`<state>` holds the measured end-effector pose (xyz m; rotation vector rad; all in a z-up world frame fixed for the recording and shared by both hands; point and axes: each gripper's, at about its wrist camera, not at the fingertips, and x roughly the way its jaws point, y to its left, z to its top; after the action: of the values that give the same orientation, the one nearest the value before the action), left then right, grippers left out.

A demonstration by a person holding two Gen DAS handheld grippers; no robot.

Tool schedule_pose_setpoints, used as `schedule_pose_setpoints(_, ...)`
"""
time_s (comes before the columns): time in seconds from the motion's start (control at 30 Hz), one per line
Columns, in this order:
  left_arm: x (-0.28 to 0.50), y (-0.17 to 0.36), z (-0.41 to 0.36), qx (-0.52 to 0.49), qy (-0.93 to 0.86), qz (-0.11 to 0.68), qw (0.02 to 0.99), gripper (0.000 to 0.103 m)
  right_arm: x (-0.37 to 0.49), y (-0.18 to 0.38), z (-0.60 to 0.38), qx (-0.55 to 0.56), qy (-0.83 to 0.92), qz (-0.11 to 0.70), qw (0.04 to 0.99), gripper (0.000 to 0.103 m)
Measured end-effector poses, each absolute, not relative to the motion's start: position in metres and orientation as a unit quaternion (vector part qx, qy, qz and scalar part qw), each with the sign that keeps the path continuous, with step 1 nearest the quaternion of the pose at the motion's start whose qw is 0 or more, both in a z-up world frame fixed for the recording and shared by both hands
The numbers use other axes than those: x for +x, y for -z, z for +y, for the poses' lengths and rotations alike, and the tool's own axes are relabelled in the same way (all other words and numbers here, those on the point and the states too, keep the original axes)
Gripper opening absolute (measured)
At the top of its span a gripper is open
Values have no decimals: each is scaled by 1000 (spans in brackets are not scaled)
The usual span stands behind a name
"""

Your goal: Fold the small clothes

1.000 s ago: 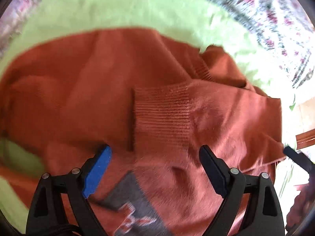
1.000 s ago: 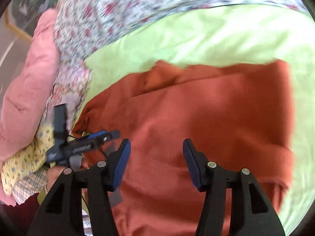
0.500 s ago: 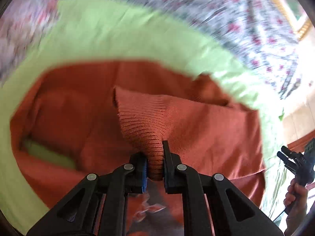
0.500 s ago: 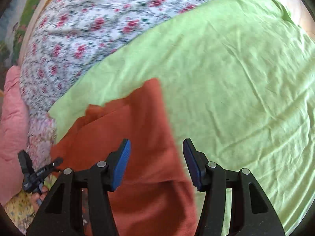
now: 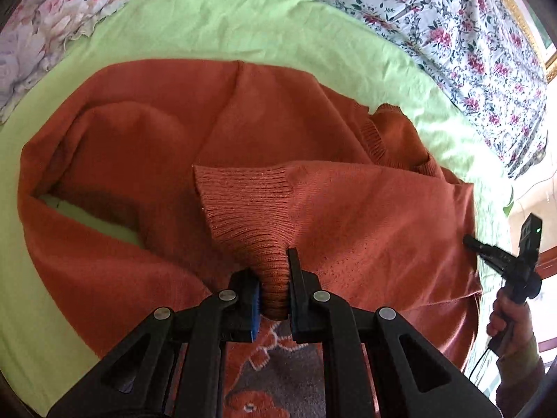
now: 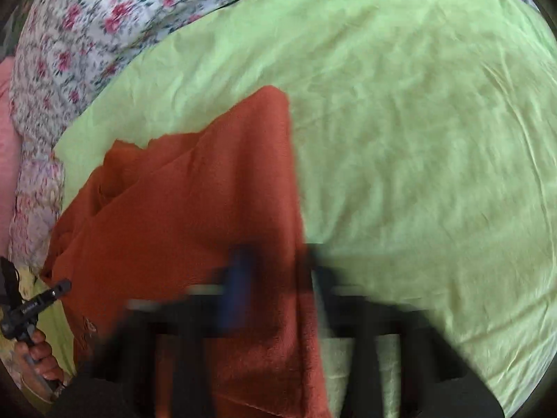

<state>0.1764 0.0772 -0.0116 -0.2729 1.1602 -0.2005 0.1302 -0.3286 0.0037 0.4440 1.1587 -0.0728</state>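
A rust-orange knit sweater (image 5: 174,132) lies spread on a light green sheet (image 5: 209,21). My left gripper (image 5: 273,289) is shut on the ribbed cuff (image 5: 250,205) of a sleeve and holds it lifted over the sweater's body. In the right wrist view the sweater (image 6: 195,230) lies at left on the green sheet (image 6: 417,139). My right gripper (image 6: 278,278) is motion-blurred over the sweater's right edge; its jaws look partly closed with fabric between them, but the blur hides the grip.
A floral bedcover (image 5: 452,35) runs along the back and right. A floral pillow (image 5: 52,28) sits at the far left. A pink cushion (image 6: 7,139) lies left of the bed. The other hand-held gripper (image 5: 511,261) shows at the right edge.
My left gripper closed on the sleeve cuff and lifted it. My right gripper swung right to the sweater's edge, and its jaws have narrowed from open.
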Motion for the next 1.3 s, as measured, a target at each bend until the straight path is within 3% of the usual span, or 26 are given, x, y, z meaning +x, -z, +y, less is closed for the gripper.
schedule_pose_setpoints(0.13,172,3,67,-119,105,532,831,11,116,-42,-333,195,39,505,840,13)
schedule_pose_setpoints(0.37,176,38,64,-103,86,575,807,14,125,-6,-338,186,56,552,811,20)
schedule_pose_setpoints(0.73,136,-11,103,-108,91,541,829,39,73,-67,-311,205,33,499,842,40)
schedule_pose_setpoints(0.97,104,-22,136,-135,77,538,828,45,54,-65,-261,212,-2,512,832,40)
schedule_pose_setpoints(1.3,72,-2,111,-96,96,562,816,66,40,-58,-212,212,-34,526,823,40)
